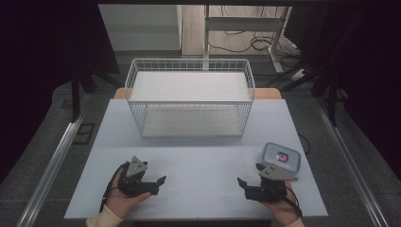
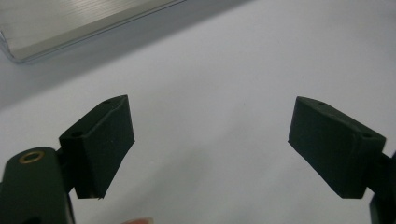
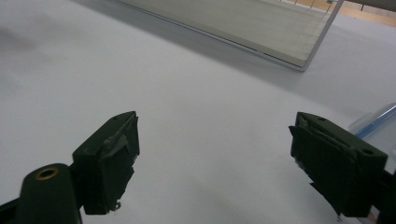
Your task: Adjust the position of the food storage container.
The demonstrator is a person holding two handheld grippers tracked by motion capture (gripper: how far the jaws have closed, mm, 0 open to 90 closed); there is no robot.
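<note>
On the near right part of the surface point(image 1: 198, 156), we are looking at a small clear container point(image 1: 281, 157) with a blue-rimmed lid and something red and blue inside, lying just beyond the right hand-held gripper point(image 1: 249, 182) and slightly to its outer side. Its long axis is running roughly across the surface, tilted a little, so we are reading its rounded long side as facing the hand. We are holding the right hand-held gripper low over the surface with its jaws spread wide and nothing between them; in the right gripper view the right hand-held gripper point(image 3: 215, 154) is aiming past bare surface, while a pale blue edge of the container point(image 3: 373, 122) is peeking in beside one jaw, so the hand is pointing off to one side of it. We are keeping the left hand-held gripper point(image 1: 158, 184) well apart from the container, across the surface, released too, and in the left gripper view the left hand-held gripper point(image 2: 210, 144) is framing nothing but surface. Farther back, a white wire basket point(image 1: 189, 97) is standing in the middle. We are judging the right hand the nearer one, needing to turn outward and forward to reach the container.
</note>
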